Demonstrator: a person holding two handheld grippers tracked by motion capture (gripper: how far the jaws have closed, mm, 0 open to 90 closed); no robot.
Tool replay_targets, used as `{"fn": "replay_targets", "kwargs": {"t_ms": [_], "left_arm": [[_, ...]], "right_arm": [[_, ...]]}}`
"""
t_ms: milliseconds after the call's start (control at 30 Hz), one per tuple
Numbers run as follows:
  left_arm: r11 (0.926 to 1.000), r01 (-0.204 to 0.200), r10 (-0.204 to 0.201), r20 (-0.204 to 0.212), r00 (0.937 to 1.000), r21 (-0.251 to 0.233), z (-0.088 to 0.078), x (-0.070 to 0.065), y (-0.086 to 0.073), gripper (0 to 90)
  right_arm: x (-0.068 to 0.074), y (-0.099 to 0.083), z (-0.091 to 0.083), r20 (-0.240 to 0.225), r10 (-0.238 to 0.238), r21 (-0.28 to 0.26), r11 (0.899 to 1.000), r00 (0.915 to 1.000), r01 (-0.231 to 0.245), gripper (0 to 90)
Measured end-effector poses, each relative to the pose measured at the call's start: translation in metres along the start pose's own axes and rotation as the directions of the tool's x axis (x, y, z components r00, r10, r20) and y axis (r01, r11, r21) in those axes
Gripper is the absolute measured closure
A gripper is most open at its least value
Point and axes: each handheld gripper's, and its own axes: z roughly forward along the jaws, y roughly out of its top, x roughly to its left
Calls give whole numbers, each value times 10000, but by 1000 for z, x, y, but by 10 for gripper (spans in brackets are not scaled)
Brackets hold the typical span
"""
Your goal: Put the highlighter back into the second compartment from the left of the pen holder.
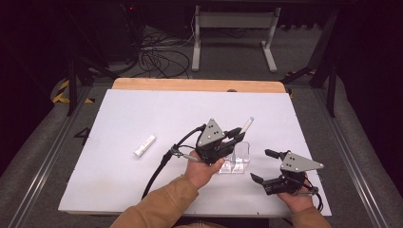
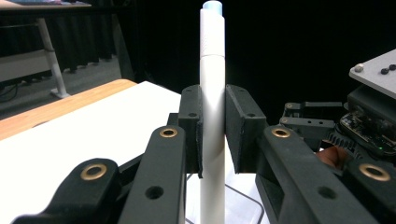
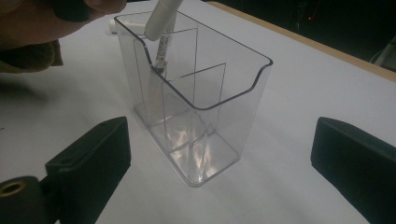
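1. I see the white marker as a slim white tube with a pale blue tip; in my left gripper view it stands upright between the pads, and in the right gripper view its lower end reaches down into the far compartment of the clear organizer.
2. The clear organizer is a see-through plastic box with inner dividers and a dipped front rim, standing on the white bench near the front edge.
3. My left gripper sits just above the organizer, jaws narrow and clamped on the marker, which tilts up and away from the box.
4. A second white marker lies flat on the bench, well to the left of the organizer.
5. Beyond the organizer the bench is bare up to its wooden far edge; the front edge lies close behind the box.
6. My right gripper rests to the right of the organizer, jaws wide with nothing between them, pointing at the box.
7. The left hand comes up from the front edge, its brown sleeve just behind the organizer.
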Motion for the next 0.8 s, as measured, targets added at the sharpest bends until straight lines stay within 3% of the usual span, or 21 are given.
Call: {"fn": "replay_targets", "kwargs": {"t_ms": [167,267,400,600,800], "left_arm": [[9999,-37,37,-65,10000,135,1,0,-1,755],[9997,-203,205,-128,9997,142,0,0,-1,501],[9993,-362,363,-151,9992,96,-8,1,2,367],[9988,-496,496,-162,9986,-22,-22,5,7,288],[9979,-641,645,-328,9974,130,-37,11,10,264]], "right_arm": [[0,0,0,-9,0,-2,10000,10000,0,54],[-1,0,0,4,-29,12,10000,10000,29,53],[-1,0,0,29,3,-13,10000,10000,-3,52],[-1,0,0,23,17,-26,10000,10000,-17,51],[-1,0,0,27,29,-28,10000,10000,-28,51]]}}
